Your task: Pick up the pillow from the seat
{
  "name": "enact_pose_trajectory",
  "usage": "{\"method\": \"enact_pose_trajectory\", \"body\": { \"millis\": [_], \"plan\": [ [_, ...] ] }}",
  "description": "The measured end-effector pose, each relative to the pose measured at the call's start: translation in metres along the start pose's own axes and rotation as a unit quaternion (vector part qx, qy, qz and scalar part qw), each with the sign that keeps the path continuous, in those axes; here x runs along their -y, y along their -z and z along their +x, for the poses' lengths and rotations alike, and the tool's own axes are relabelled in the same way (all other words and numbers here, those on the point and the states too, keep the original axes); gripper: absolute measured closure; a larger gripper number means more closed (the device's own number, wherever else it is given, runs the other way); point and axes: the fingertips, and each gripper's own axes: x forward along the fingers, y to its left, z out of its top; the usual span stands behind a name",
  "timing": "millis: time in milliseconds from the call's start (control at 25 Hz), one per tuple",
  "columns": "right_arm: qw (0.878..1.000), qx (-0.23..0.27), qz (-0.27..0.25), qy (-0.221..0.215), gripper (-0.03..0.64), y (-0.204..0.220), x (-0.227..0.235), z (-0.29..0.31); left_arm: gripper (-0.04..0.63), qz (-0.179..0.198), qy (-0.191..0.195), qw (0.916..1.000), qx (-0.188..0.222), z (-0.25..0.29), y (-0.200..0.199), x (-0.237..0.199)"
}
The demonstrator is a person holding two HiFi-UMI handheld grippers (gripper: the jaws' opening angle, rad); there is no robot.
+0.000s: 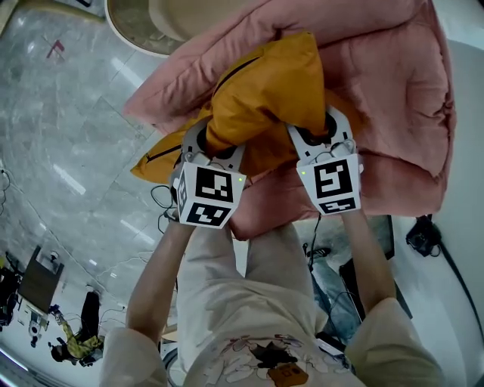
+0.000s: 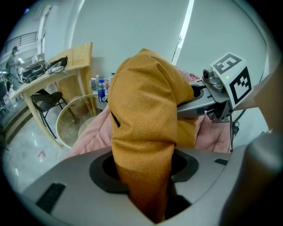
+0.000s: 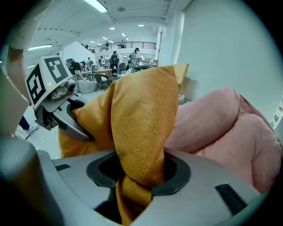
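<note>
The pillow point(image 1: 265, 91) is mustard-yellow with a dark zip along one edge, and it bulges up between both grippers over the pink padded seat point(image 1: 393, 98). My left gripper point(image 1: 219, 147) is shut on the pillow's left part, fabric bunched between its jaws point(image 2: 143, 176). On the right side, my right gripper point(image 1: 318, 136) is shut on another fold of the same pillow point(image 3: 139, 145). Each gripper view shows the other gripper point(image 2: 212, 99) point(image 3: 62, 110) clamped on the yellow cloth. The fingertips are buried in fabric.
A round glass-topped side table point(image 1: 144, 23) stands beside the seat. Polished grey floor point(image 1: 68, 136) spreads left. A wooden desk point(image 2: 53, 75) and a black chair point(image 2: 46, 99) stand farther off. Cables and a black object point(image 1: 423, 234) lie on the floor at right.
</note>
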Motion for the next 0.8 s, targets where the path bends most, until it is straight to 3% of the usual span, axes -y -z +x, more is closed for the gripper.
{"method": "enact_pose_trajectory", "body": {
  "millis": [240,800],
  "plan": [
    [1.0,0.024,-0.007,0.004,0.417,-0.009,-0.007,-0.031,0.371,0.0,-0.032,0.9995,0.006,-0.028,-0.005,0.018],
    [0.996,0.084,-0.018,0.023,0.417,-0.057,-0.032,-0.122,0.367,0.029,-0.059,0.9974,0.029,-0.117,-0.033,0.047]
  ]
}}
